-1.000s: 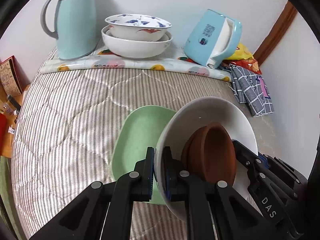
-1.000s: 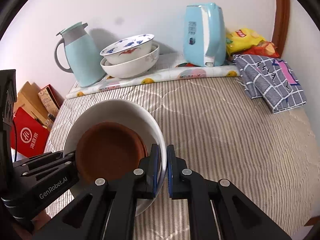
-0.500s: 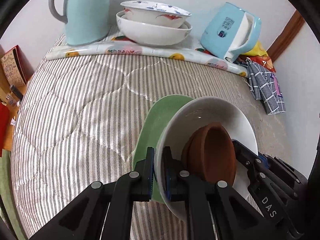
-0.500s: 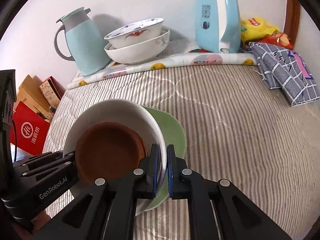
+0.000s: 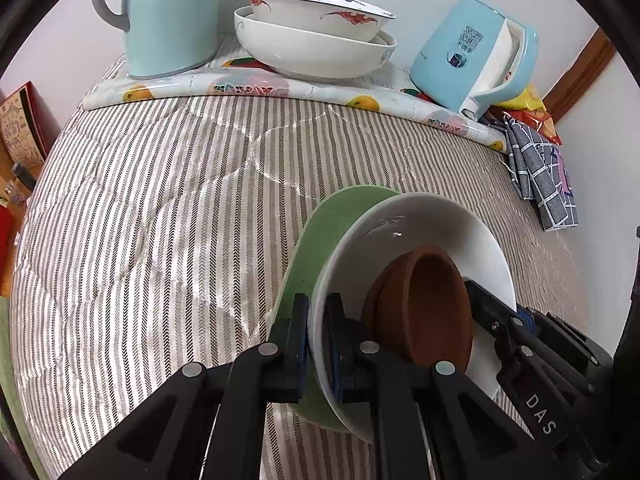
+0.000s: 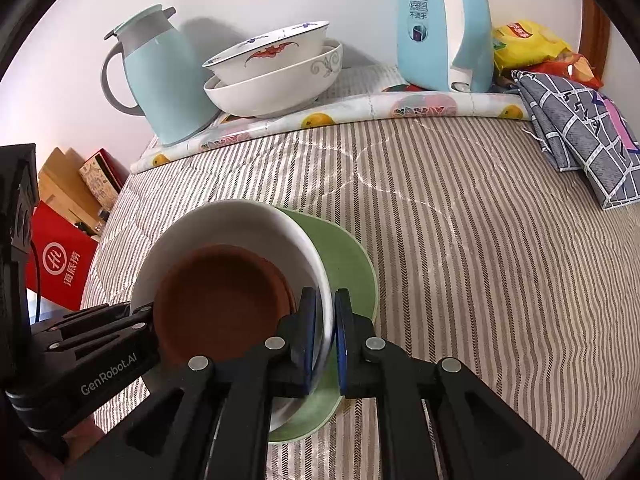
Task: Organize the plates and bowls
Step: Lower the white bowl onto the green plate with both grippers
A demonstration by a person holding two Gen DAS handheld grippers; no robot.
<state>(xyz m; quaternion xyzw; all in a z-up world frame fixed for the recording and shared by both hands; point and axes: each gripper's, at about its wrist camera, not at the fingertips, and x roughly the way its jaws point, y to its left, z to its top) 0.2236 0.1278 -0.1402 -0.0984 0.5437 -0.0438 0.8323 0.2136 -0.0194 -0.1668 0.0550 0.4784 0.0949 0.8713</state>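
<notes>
A white bowl (image 5: 420, 236) holds a brown bowl (image 5: 432, 312) inside it. My left gripper (image 5: 316, 340) is shut on the white bowl's left rim. My right gripper (image 6: 324, 336) is shut on its right rim (image 6: 320, 280); the brown bowl (image 6: 220, 300) shows inside. The bowl is over a green plate (image 5: 340, 224), which lies on the striped quilt (image 5: 160, 220) and also shows in the right wrist view (image 6: 352, 264). I cannot tell whether bowl and plate touch. Two stacked bowls (image 5: 316, 32) stand at the back, also in the right wrist view (image 6: 276, 72).
A light blue thermos jug (image 5: 172, 16) stands left of the stacked bowls and a blue kettle (image 5: 476, 60) right of them, all on a fruit-print mat (image 5: 260, 88). A checked cloth (image 6: 580, 128) and snack bags (image 6: 532, 48) lie at the right. Boxes (image 6: 64, 256) sit left.
Both grippers have carried the white bowl with the brown bowl forward, toward the back of the bed. The green plate now shows from under the bowl on both sides.
</notes>
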